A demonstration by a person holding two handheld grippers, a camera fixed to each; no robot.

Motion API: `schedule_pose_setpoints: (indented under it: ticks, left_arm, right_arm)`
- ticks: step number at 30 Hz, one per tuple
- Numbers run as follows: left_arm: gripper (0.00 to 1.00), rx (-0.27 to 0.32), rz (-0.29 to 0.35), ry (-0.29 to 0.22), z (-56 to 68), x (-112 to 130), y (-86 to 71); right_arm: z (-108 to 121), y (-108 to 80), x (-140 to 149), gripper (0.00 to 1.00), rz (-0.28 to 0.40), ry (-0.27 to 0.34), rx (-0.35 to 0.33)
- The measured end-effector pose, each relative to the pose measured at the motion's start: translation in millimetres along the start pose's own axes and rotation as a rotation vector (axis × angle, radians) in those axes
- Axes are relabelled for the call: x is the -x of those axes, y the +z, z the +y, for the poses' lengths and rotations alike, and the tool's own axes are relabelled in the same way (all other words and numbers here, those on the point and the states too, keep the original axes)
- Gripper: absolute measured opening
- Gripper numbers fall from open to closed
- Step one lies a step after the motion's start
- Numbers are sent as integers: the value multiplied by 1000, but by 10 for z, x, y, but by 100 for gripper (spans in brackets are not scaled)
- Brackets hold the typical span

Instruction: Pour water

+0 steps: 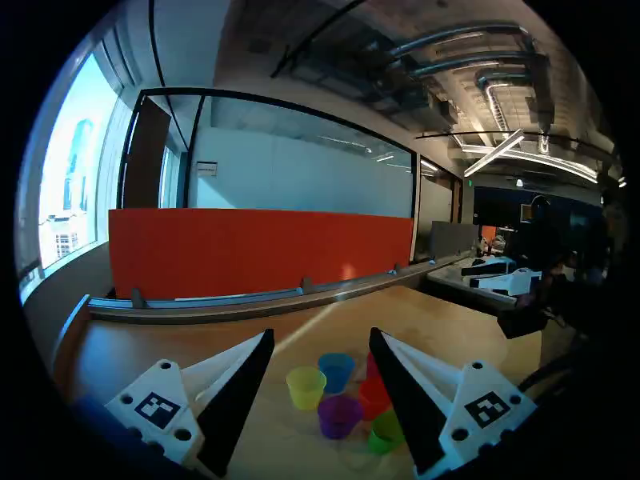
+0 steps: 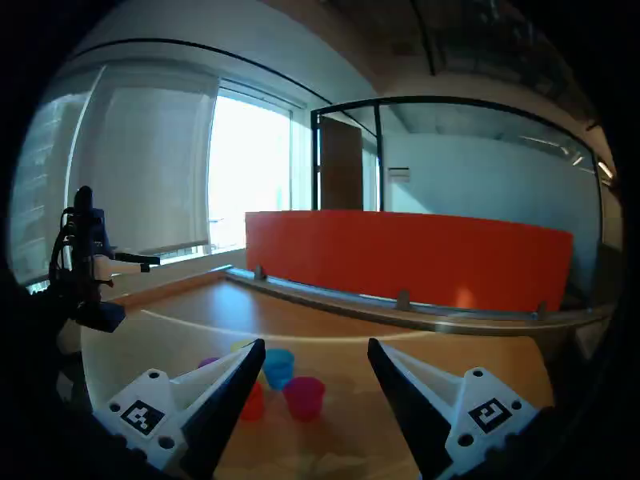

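Note:
Several small plastic cups stand grouped on the wooden table. In the left gripper view I see a yellow cup (image 1: 306, 387), a blue cup (image 1: 336, 370), a purple cup (image 1: 339, 416), a red cup (image 1: 373, 397) and a green cup (image 1: 386, 430), all between and just beyond the fingers of my open left gripper (image 1: 322, 339), which holds nothing. In the right gripper view a blue cup (image 2: 278, 366), a magenta cup (image 2: 304, 398) and a red cup (image 2: 253, 402) sit ahead and left of my open, empty right gripper (image 2: 317, 346). No water vessel is visible.
An orange divider panel (image 1: 256, 250) with a metal rail runs along the table's far edge. Other gripper-like white devices (image 1: 504, 280) lie on a desk at the right. A dark stand with cables (image 2: 84, 264) rises at the left of the right gripper view.

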State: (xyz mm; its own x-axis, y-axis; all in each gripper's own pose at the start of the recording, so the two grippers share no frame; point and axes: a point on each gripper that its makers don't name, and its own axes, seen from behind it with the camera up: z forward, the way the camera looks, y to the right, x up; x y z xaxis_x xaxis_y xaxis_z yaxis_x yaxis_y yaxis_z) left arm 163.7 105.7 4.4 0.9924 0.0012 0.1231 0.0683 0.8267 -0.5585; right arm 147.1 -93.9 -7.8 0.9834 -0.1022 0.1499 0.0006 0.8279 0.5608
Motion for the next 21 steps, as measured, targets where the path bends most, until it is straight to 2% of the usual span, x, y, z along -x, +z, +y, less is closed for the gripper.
schedule_pose_setpoints:
  ticks: [5, 8, 15, 21]
  left_arm:
    - [88, 25, -37, 43, 27, 143, 17]
    - [88, 51, -56, 63, 84, 227, 21]
    - [88, 167, -103, 111, 370, 464, 18]
    - [88, 190, -138, 152, 450, 621, 16]
  right_arm:
    - [-80, 16, 148, 99, -55, -28, -36]
    - [-124, 21, 241, 99, -93, -53, -50]
    - [-183, 32, 308, 99, -145, -108, -61]
    - [-231, 26, 313, 99, -162, -124, -81]
